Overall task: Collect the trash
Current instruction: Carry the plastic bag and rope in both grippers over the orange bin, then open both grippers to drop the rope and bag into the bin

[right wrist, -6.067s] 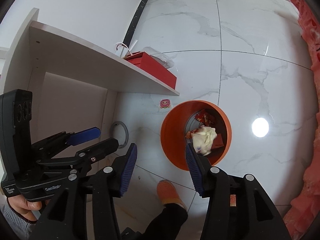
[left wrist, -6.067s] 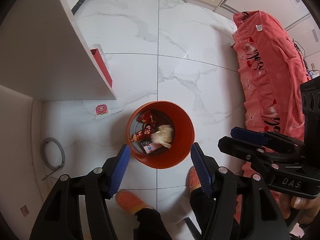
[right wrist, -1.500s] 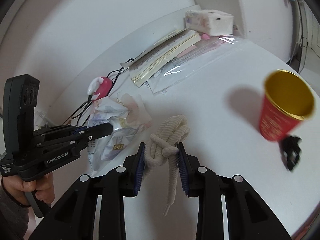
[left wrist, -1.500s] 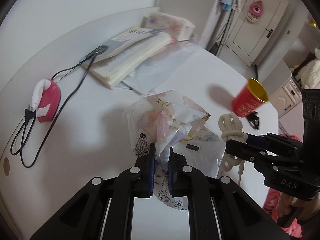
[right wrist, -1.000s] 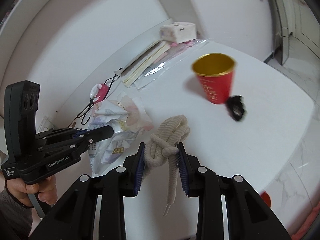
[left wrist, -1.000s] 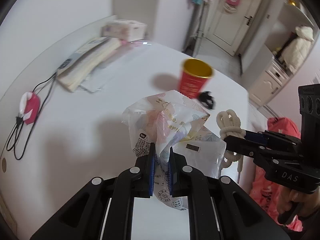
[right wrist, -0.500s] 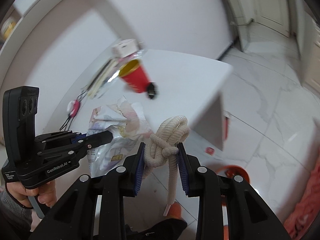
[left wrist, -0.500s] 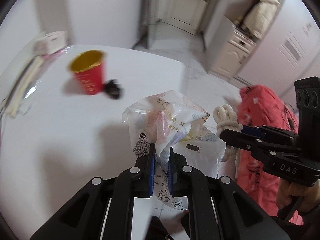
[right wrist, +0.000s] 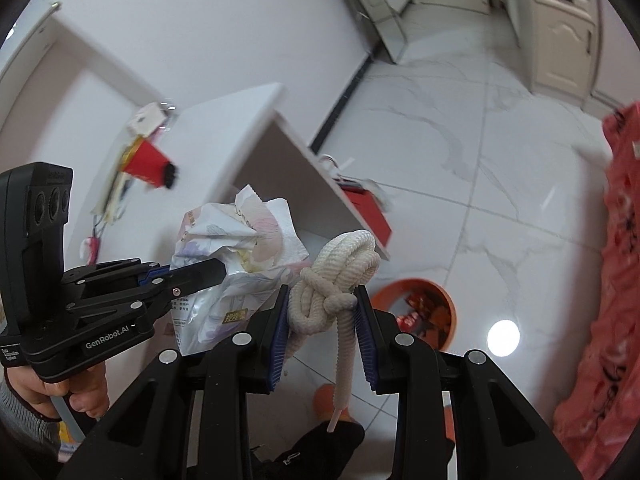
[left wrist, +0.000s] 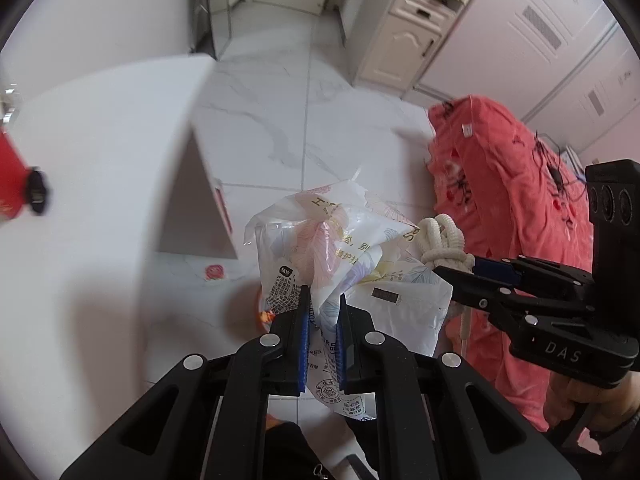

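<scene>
My left gripper (left wrist: 322,312) is shut on a crumpled white plastic wrapper (left wrist: 332,248) with printed flowers, held in the air over the floor. The wrapper also shows in the right wrist view (right wrist: 236,248). My right gripper (right wrist: 322,308) is shut on a knotted white rope (right wrist: 336,276), whose loose end hangs down. The rope also shows in the left wrist view (left wrist: 440,240). An orange trash bin (right wrist: 416,312) with red scraps inside stands on the floor below and right of the rope. In the left wrist view the wrapper hides most of the bin.
A white table (left wrist: 92,184) lies to the left with a red paper cup (right wrist: 146,162) and a small black object (right wrist: 170,176) on it. A red box (right wrist: 368,212) sits under the table. A pink-red cloth (left wrist: 508,200) covers furniture on the right. The floor (right wrist: 500,160) is white marble tile.
Both grippers have swung away from the table top toward the floor, still holding the wrapper and the rope. The orange bin is now closer in the right wrist view.
</scene>
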`<move>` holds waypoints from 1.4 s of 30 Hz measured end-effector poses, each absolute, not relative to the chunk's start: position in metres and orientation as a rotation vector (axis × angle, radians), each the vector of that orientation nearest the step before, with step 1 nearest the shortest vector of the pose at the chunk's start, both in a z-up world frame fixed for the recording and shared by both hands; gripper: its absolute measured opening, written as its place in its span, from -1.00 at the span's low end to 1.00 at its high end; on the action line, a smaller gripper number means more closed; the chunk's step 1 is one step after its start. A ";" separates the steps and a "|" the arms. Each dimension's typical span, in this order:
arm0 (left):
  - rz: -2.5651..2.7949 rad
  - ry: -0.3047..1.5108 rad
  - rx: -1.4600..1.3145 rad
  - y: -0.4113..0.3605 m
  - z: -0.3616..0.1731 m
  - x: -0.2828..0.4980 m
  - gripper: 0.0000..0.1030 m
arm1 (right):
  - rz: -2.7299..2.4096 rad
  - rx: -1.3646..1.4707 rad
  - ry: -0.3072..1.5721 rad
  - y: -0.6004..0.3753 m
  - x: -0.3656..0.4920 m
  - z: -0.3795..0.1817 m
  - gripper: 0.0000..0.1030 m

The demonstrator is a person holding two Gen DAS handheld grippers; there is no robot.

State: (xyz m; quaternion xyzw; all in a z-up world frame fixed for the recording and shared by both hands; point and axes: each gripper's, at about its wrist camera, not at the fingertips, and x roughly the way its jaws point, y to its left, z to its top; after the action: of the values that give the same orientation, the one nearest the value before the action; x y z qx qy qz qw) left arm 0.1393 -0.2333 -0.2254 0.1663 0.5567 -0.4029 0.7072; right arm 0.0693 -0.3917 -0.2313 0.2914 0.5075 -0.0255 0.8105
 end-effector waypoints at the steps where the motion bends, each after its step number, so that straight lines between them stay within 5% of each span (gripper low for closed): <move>1: -0.899 1.254 0.375 -0.239 -0.236 0.139 -0.77 | -0.063 0.629 1.095 -0.395 0.067 -0.240 -0.39; 21: -0.864 1.409 0.433 -0.254 -0.345 0.153 -0.77 | -0.089 0.708 1.265 -0.400 0.090 -0.426 -0.31; 30: -0.848 1.445 0.449 -0.258 -0.371 0.156 -0.78 | -0.108 0.718 1.295 -0.395 0.090 -0.449 -0.04; 40: -0.874 1.491 0.481 -0.273 -0.400 0.146 -0.77 | -0.188 0.732 1.285 -0.417 0.068 -0.441 -0.05; 42: -0.873 1.479 0.502 -0.276 -0.403 0.145 -0.60 | -0.205 0.737 1.284 -0.423 0.062 -0.439 -0.04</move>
State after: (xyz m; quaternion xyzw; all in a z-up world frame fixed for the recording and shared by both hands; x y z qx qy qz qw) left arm 0.1454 -0.2761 -0.4028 0.2188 0.6448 -0.3804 0.6259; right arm 0.0624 -0.4230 -0.4390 0.3352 0.5838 -0.0934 0.7336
